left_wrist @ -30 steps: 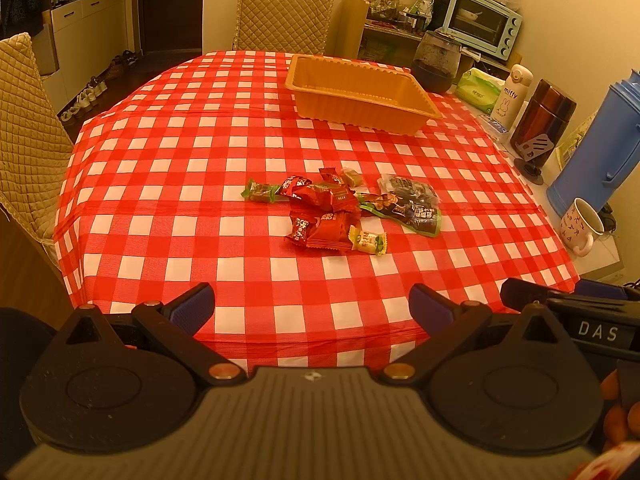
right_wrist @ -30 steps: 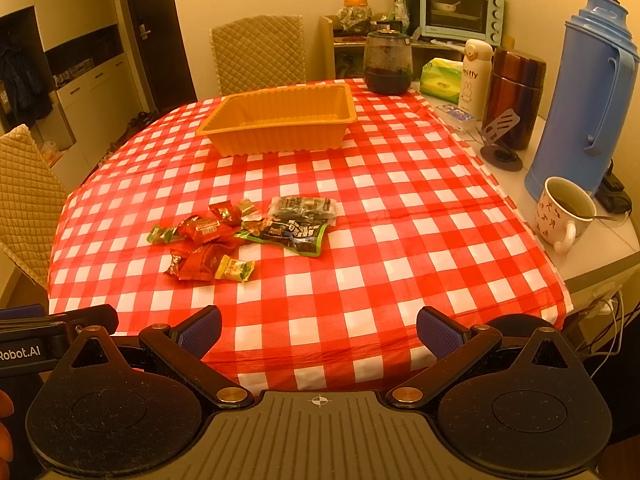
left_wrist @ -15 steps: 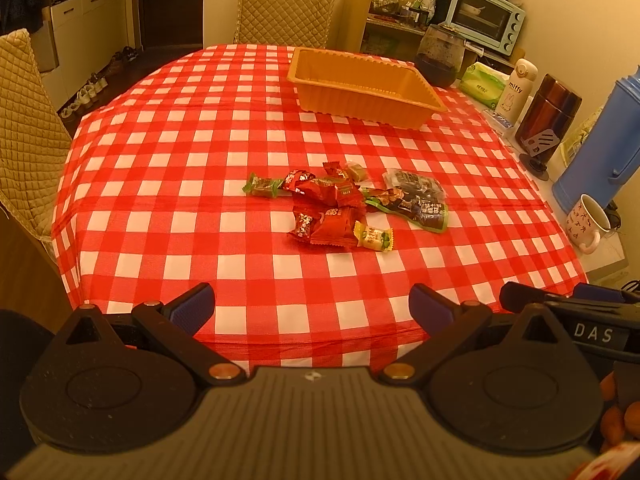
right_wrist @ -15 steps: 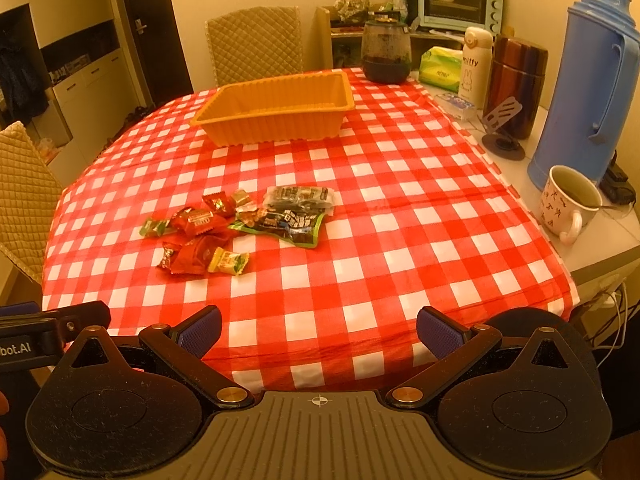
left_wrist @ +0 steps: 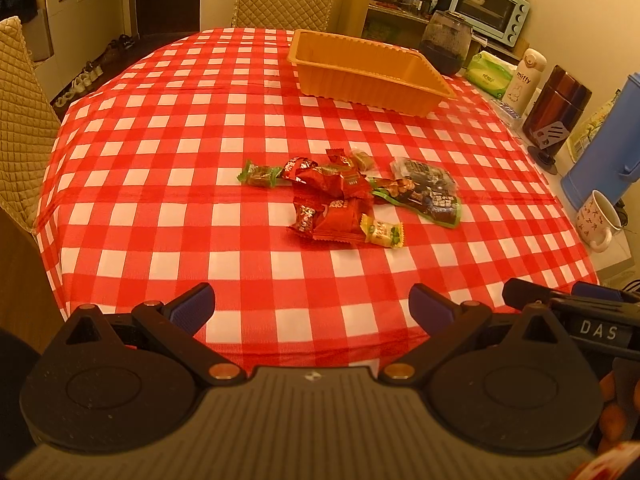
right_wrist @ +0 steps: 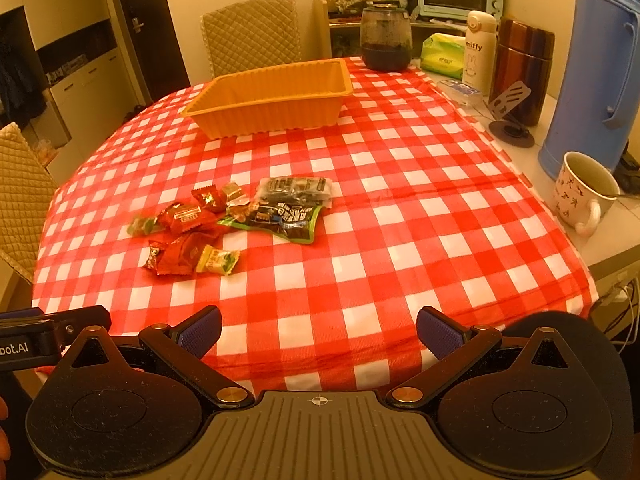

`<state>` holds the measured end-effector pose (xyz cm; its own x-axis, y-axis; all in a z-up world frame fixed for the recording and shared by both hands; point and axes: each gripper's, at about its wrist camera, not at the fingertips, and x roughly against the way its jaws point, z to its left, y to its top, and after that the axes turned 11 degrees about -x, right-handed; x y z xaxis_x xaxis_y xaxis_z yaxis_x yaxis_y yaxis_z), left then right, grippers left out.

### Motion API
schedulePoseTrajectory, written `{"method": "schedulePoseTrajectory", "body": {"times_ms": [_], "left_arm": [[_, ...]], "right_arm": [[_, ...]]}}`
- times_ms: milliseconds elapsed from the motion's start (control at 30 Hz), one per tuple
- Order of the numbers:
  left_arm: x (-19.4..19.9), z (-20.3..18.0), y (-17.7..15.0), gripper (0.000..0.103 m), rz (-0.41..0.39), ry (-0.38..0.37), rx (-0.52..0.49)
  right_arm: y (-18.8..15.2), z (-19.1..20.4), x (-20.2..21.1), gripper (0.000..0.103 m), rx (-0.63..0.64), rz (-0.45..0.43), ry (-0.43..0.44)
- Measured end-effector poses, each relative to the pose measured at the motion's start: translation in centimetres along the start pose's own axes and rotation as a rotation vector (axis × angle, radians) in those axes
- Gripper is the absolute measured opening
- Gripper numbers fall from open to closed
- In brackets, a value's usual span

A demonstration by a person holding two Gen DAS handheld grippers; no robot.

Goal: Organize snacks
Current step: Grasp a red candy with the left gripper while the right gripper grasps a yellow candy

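A pile of snack packets [left_wrist: 340, 204] lies mid-table on the red checked cloth: red wrappers, a green candy [left_wrist: 258, 175], a yellow-green candy [left_wrist: 382, 233] and dark packets [left_wrist: 426, 190]. The pile also shows in the right wrist view [right_wrist: 224, 224]. An empty orange tray [left_wrist: 368, 72] stands behind it, also in the right wrist view [right_wrist: 272, 100]. My left gripper [left_wrist: 310, 308] is open and empty above the table's near edge, short of the pile. My right gripper [right_wrist: 318, 330] is open and empty, to the right of the left one.
A white mug [right_wrist: 582, 192], blue thermos [right_wrist: 596, 68], brown canister [right_wrist: 524, 68], white bottle [right_wrist: 478, 52] and dark glass jar [right_wrist: 386, 38] stand along the table's right side. Quilted chairs [left_wrist: 20, 120] stand at the left and far end.
Both grippers have moved forward toward the table and the snack pile, which looks nearer now. Jaws stay open. Nothing on the table has moved.
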<state>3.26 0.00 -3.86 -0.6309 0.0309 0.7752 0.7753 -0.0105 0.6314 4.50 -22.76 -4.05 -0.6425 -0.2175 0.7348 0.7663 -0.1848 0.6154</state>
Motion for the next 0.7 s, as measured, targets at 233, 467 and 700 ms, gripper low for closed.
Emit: {"method": "schedulePoseTrajectory", "body": {"times_ms": [233, 467, 700], "left_arm": [[-2.7, 0.7, 0.8, 0.091, 0.022, -0.015, -0.038], [-6.2, 1.4, 2.2, 0.082, 0.033, -0.032, -0.079], [-9.1, 2.5, 3.6, 0.053, 0.026, -0.05, -0.117]], "right_arm": [[0.2, 0.6, -1.7, 0.103, 0.098, -0.109, 0.021], [1.0, 0.5, -4.5, 0.102, 0.091, -0.018, 0.046], [1.4, 1.3, -7.3, 0.077, 0.108, 0.019, 0.076]]}}
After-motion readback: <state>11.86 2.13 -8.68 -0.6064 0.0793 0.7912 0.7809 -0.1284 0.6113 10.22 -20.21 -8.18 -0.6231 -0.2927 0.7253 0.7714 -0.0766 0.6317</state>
